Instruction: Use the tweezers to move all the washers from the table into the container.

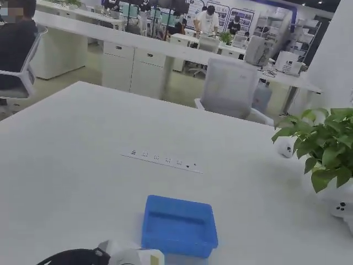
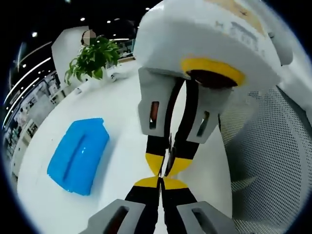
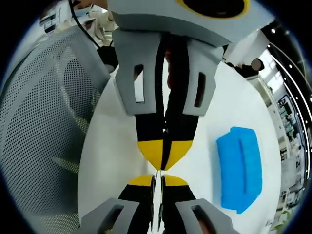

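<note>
Container (image 1: 179,226), a shallow blue tray, rests flat on the white counter (image 1: 83,165), near the person's edge of it. Beyond the container a row of sockets (image 1: 162,160) is set flush into the counter top, and farther off on its right a leafy potted plant (image 1: 325,143) stands with a small white object (image 1: 287,148) just beside the leaves. Past the counter's far edge, well apart from the container, a pale office chair (image 1: 234,88) faces the counter, with more desks and some people behind it. Near the container's front left corner a white housing (image 1: 135,256) and a black cable (image 1: 71,256) show at the bottom of the head view. In the gripper views the two grippers meet tip to tip off to one side of the container, clear of it and not touching it, over the counter's edge where a mesh chair back (image 2: 273,161) begins. The left gripper (image 2: 161,181) has its black, yellow-tipped jaws pressed together, with nothing seen between them. The right gripper (image 3: 159,180) also has its jaws drawn almost together, and a thin dark strip (image 3: 159,204) runs in the slit between them, too fine to name. The yellow tips of the one gripper nearly touch those of the other.
</note>
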The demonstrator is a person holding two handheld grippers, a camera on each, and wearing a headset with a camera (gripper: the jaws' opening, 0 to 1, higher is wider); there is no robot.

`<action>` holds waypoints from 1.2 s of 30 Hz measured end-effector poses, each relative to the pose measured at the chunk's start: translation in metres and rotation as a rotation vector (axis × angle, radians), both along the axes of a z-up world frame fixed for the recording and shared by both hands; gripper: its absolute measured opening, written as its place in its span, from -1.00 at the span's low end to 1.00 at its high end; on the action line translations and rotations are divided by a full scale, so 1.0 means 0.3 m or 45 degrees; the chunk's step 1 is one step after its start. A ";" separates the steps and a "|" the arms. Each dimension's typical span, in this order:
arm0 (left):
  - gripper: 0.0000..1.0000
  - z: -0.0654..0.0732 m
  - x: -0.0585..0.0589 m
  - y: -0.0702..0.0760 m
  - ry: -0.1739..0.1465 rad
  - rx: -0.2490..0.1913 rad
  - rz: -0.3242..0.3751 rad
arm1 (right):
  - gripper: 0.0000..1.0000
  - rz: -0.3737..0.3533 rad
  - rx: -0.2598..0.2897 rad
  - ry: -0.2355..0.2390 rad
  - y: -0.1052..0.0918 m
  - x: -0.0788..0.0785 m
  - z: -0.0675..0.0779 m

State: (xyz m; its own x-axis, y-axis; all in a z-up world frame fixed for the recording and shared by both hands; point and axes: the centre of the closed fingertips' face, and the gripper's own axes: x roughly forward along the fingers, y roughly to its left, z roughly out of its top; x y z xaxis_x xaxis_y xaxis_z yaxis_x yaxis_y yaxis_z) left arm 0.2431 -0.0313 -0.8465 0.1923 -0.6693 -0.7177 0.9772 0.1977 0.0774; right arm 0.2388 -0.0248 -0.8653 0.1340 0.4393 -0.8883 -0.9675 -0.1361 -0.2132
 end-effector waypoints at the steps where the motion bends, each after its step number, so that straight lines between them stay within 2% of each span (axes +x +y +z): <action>1: -1.00 -0.013 0.006 0.008 0.023 0.000 0.031 | -0.97 0.002 -0.001 -0.002 0.002 0.005 -0.006; 3: -0.86 -0.032 0.010 0.018 0.059 0.004 0.049 | -0.97 0.028 -0.023 -0.019 0.000 0.012 -0.019; 4: -0.82 -0.041 0.011 0.022 0.076 0.007 0.050 | -0.97 0.085 -0.056 -0.060 -0.003 0.027 -0.028; 5: -0.82 -0.056 0.018 0.033 0.085 0.025 0.069 | -0.97 0.111 -0.064 -0.073 -0.001 0.030 -0.033; 7: -0.83 -0.078 0.030 0.046 0.082 0.046 0.088 | -0.97 0.114 -0.068 -0.067 0.005 0.030 -0.044; 9: -0.91 -0.099 0.026 0.053 0.120 0.050 0.096 | -0.97 0.103 -0.064 -0.047 0.011 0.027 -0.054; 11: -0.97 -0.108 0.025 0.055 0.117 0.053 0.088 | -0.97 0.091 -0.048 -0.035 0.017 0.022 -0.058; 12: -1.00 -0.099 0.033 0.046 0.085 0.036 0.051 | -0.96 0.074 -0.045 -0.036 0.017 0.027 -0.052; 13: -1.00 -0.102 0.032 0.052 0.096 0.048 0.064 | -0.97 0.055 -0.041 -0.024 0.016 0.027 -0.055; 15: -1.00 -0.102 0.034 0.049 0.086 0.055 0.045 | -0.96 -0.049 -0.005 -0.002 0.014 0.035 -0.055; 17: -1.00 -0.103 0.038 0.048 0.078 0.060 0.039 | -0.94 -0.149 0.014 -0.012 0.004 0.052 -0.051; 18: -1.00 -0.102 0.040 0.047 0.081 0.061 0.043 | -0.94 -0.163 0.022 -0.003 -0.001 0.049 -0.049; 19: -1.00 -0.101 0.044 0.047 0.092 0.057 0.063 | -0.91 -0.199 0.068 0.027 0.002 0.040 -0.045; 22: -0.94 -0.102 0.047 0.050 0.104 0.063 0.088 | -0.75 -0.303 0.114 0.095 -0.008 0.021 -0.034; 24: -0.80 -0.101 0.049 0.060 0.110 0.071 0.113 | -0.71 -0.390 0.185 0.101 -0.017 0.018 0.001; 26: -0.69 -0.095 0.054 0.076 0.126 0.063 0.175 | -0.66 -0.509 0.276 0.119 -0.032 0.014 0.047; 27: -0.65 -0.085 0.055 0.077 0.145 0.030 0.223 | -0.62 -0.572 0.322 0.137 -0.040 0.013 0.067; 28: -0.58 -0.063 0.054 0.075 0.182 -0.031 0.281 | -0.59 -0.653 0.381 0.161 -0.057 0.012 0.095; 29: -0.51 -0.039 0.047 0.078 0.220 -0.089 0.337 | -0.52 -0.702 0.402 0.169 -0.074 0.012 0.109; 30: -0.42 -0.024 0.046 0.085 0.242 -0.112 0.387 | -0.45 -0.774 0.433 0.171 -0.098 0.016 0.130; 31: -0.27 -0.009 0.044 0.094 0.247 -0.133 0.426 | -0.39 -0.813 0.465 0.170 -0.110 0.019 0.146; 32: -0.16 0.019 0.046 0.103 0.231 -0.173 0.471 | -0.34 -0.852 0.504 0.155 -0.130 0.024 0.173; 34: 0.08 0.064 0.046 0.132 0.203 -0.214 0.559 | -0.25 -0.937 0.551 0.111 -0.173 0.041 0.217; 36: 0.30 0.097 0.047 0.161 0.196 -0.246 0.646 | -0.10 -1.036 0.623 0.104 -0.206 0.052 0.258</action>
State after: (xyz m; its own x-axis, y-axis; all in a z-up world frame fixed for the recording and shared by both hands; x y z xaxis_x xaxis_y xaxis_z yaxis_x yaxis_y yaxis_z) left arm 0.2570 0.0169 -0.8173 0.4272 -0.6420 -0.6366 0.7530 0.6424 -0.1425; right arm 0.2542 -0.0864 -0.7880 0.5082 0.5641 -0.6508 -0.7406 0.6719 0.0041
